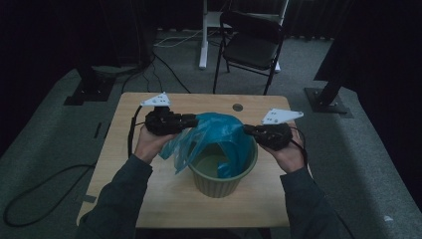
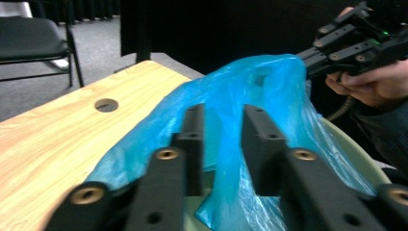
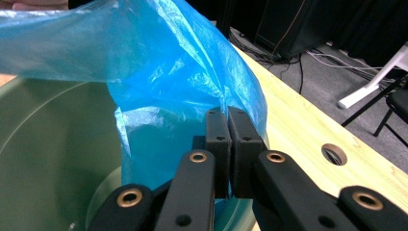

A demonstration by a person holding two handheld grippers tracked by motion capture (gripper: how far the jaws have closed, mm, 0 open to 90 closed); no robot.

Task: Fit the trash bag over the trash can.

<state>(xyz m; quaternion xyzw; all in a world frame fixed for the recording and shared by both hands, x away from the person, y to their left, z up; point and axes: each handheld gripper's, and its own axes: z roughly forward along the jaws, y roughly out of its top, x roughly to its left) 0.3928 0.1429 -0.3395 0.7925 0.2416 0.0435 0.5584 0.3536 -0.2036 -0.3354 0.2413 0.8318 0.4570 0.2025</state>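
Blue bag [image 1: 219, 137] plastic is being pinched by the clenched right gripper [image 1: 247, 129] over the green bin's [image 1: 224, 181] rim; left gripper [image 1: 191, 119] is being held released astride it.

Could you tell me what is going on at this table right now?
A person is fitting a blue plastic bag into a green bin on the wooden table. The right gripper is shut on the bag's edge at the rim. The left gripper has its jaws apart, with bag film between them.
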